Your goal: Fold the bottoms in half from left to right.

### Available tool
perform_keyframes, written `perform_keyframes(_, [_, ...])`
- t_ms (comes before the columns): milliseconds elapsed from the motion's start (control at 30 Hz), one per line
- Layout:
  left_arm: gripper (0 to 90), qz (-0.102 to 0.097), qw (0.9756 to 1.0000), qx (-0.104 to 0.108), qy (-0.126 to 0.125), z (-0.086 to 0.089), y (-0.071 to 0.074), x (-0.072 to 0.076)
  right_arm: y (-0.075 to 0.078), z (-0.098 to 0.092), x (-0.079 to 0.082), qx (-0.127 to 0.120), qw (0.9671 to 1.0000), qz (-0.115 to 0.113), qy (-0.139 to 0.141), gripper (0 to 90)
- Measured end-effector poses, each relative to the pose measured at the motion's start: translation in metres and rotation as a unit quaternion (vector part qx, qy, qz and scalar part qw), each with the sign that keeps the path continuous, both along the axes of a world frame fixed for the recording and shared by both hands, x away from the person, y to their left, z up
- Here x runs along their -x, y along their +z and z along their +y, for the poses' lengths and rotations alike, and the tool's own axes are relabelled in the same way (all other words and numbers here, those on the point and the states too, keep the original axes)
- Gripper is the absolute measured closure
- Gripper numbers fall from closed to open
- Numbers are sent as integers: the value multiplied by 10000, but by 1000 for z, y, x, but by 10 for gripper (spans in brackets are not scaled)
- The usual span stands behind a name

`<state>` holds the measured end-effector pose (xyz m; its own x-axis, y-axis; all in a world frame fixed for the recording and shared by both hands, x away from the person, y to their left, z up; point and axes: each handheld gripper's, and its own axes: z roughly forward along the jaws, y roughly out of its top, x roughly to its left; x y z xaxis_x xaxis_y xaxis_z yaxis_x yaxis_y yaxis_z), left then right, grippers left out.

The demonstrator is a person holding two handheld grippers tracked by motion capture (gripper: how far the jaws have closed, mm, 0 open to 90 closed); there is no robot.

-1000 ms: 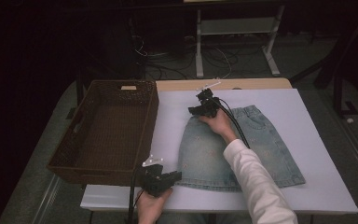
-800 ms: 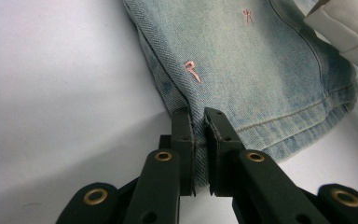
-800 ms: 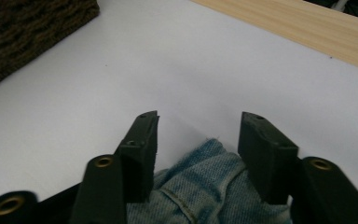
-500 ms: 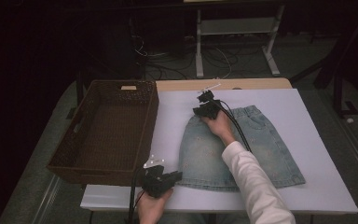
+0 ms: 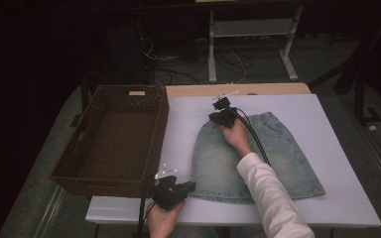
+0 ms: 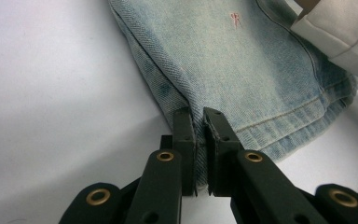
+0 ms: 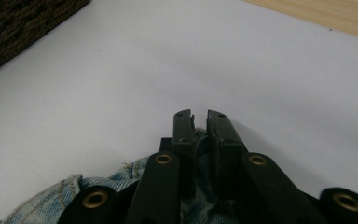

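I see the denim skirt (image 5: pixel 258 153) flat on the worktop (image 5: pixel 337 198). My left gripper (image 6: pixel 199 122) fingers pinch its hem corner at 7 o'clock; my right gripper (image 7: pixel 200 122) fingers have just been closing on the waistband at 11 o'clock.

The table (image 5: pixel 238 89) has a light wooden top, seen as a strip along its far edge. A white sheet (image 5: pixel 327 148) covers most of it and reaches the near edge. On the sheet a pale denim skirt (image 5: pixel 278 158) lies flat, waistband toward the far side. A dark woven basket (image 5: pixel 114 144) stands at the left, just beside the skirt.
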<state>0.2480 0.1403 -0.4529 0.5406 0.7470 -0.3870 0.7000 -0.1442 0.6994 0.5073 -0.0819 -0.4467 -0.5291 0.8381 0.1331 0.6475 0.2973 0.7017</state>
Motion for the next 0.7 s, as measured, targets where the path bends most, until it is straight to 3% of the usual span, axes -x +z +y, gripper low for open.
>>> perform_keyframes(267, [840, -231, 9995, -155, -151, 2, 16, 4, 9, 0, 1, -91, 9998, -170, -29, 840])
perform_keyframes(567, [843, -440, 9989, 66, -117, 12, 40, 6, 29, -8, -6, -387, 9992, -68, -25, 844])
perform_keyframes(700, [843, -565, 9983, 45, -94, 13, 51, 7, 35, -9, -9, -519, 9986, -25, -10, 844])
